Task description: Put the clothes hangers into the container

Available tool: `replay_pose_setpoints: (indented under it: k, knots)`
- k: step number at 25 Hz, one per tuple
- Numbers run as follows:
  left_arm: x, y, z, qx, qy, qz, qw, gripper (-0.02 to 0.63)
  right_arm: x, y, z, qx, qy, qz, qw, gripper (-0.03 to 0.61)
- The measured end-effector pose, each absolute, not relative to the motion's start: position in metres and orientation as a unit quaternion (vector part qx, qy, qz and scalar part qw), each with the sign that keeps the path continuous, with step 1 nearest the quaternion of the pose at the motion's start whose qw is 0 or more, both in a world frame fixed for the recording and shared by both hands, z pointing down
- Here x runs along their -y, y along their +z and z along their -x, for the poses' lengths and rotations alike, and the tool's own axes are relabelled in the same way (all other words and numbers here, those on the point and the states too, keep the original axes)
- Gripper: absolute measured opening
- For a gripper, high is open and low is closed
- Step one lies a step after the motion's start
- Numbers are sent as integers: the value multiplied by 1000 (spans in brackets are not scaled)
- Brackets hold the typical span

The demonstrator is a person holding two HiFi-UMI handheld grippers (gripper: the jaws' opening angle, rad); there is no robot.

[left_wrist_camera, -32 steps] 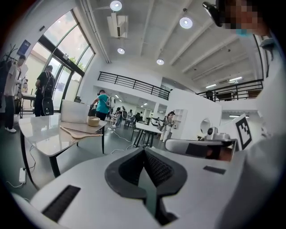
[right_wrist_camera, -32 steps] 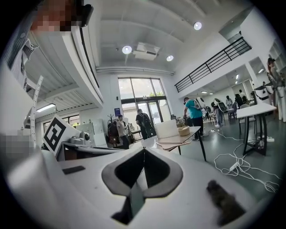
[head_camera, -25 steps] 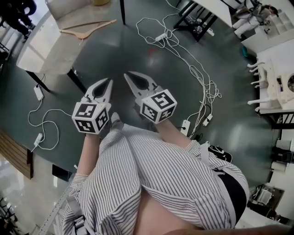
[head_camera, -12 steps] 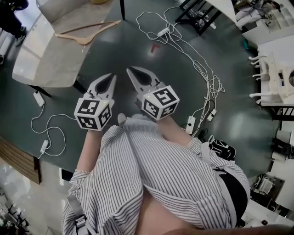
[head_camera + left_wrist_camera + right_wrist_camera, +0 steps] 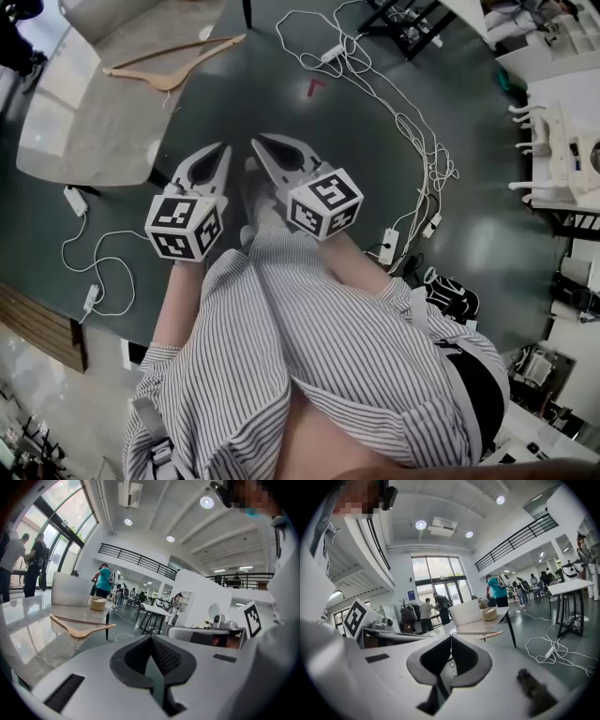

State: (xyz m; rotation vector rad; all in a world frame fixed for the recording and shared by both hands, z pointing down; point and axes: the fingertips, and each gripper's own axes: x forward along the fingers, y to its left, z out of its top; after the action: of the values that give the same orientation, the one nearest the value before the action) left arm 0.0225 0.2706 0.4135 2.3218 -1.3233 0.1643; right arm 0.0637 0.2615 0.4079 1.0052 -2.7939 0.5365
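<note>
Light wooden clothes hanger [image 5: 173, 64] is lying flat on the pale grey bench [image 5: 84, 122] before a white box container [image 5: 70, 590], while left gripper [image 5: 222, 150] and right gripper [image 5: 258, 143] are hovering over dark floor, jaws closed, empty.

Pinstriped white shirt [image 5: 319, 347], pale grey left tongs [image 5: 224, 147] and right tongs [image 5: 256, 142] with black-marked cubes [image 5: 183, 228].
</note>
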Motion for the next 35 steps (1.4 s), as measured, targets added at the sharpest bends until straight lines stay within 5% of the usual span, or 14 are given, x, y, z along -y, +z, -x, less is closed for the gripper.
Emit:
replay_pose_setpoints:
  k: [35]
  knots:
    - [39,416,10,564,40,-789,241,9,65,406,-40,950,168,-247,87,15]
